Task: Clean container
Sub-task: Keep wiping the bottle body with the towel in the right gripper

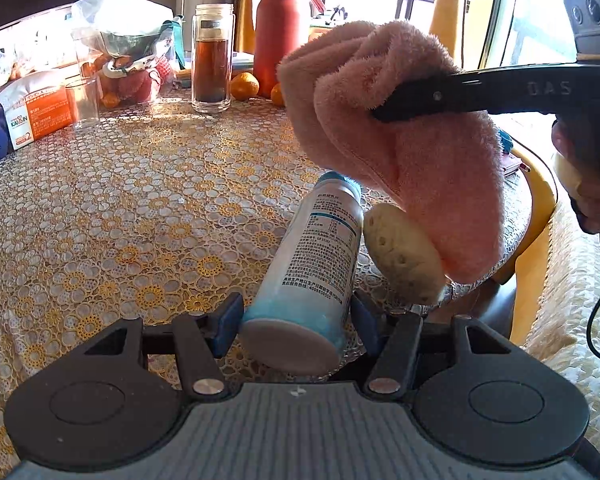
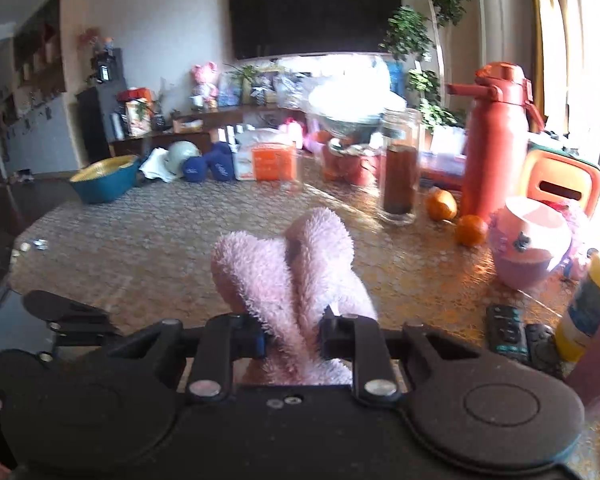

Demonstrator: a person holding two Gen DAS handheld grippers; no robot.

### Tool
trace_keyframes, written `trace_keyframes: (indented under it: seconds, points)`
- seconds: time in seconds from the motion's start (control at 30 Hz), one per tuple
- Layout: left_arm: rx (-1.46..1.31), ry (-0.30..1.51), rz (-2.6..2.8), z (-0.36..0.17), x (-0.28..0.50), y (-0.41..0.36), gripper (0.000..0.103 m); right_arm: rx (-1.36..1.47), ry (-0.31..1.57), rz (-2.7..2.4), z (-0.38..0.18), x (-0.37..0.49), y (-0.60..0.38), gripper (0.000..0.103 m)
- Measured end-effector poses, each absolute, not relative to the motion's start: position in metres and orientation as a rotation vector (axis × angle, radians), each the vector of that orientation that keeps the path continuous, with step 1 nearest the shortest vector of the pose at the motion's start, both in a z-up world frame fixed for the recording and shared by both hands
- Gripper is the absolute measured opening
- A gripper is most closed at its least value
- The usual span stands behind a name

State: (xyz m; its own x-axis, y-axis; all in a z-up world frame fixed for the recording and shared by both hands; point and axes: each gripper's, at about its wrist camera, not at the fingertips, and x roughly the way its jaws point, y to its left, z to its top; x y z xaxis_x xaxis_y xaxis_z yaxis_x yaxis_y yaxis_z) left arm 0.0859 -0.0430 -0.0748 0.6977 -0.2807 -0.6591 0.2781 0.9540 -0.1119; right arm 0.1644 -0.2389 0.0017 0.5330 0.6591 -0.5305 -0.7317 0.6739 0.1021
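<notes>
A white and blue plastic bottle [image 1: 316, 256] with small printed text is clamped near its base by my left gripper [image 1: 296, 320], tilted away over the table. My right gripper [image 2: 292, 336] is shut on a folded fluffy pink towel [image 2: 292, 272]. In the left wrist view that pink towel [image 1: 400, 140] hangs just above and to the right of the bottle's blue top, with a black finger [image 1: 420, 98] of the right gripper pinching it. A pale yellow sponge [image 1: 404, 256] lies beside the bottle, partly under the towel.
A lace-covered table [image 1: 140, 200] carries a glass tea bottle [image 1: 212, 56], a red thermos [image 1: 284, 32], oranges [image 1: 244, 86], an orange box [image 1: 36, 116], an empty glass [image 1: 85, 102] and bagged items at the back. In the right wrist view, a pink jar [image 2: 530, 240] and remotes [image 2: 508, 334] lie at right.
</notes>
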Motion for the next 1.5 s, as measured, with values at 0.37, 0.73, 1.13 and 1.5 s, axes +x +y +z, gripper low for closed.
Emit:
trace_keyframes:
  seconds: [0.37,0.73,1.13,1.5]
  points:
    - [0.002,0.732,-0.310,-0.076,0.085,-0.044,0.058,-0.116,0.649,1.139,-0.004,0.132,-0.183,0.021]
    - [0.047,0.716,-0.301,-0.076,0.080,-0.051,0.058,-0.163,0.729,1.105,-0.032,0.134,-0.171,0.021]
    - [0.053,0.713,-0.302,-0.077,0.081,-0.051,0.058,-0.171,0.726,0.931,-0.039,0.187,-0.190,0.021]
    - [0.070,0.710,-0.300,-0.076,0.082,-0.053,0.059,-0.082,0.707,0.821,-0.043,0.193,-0.217,0.021]
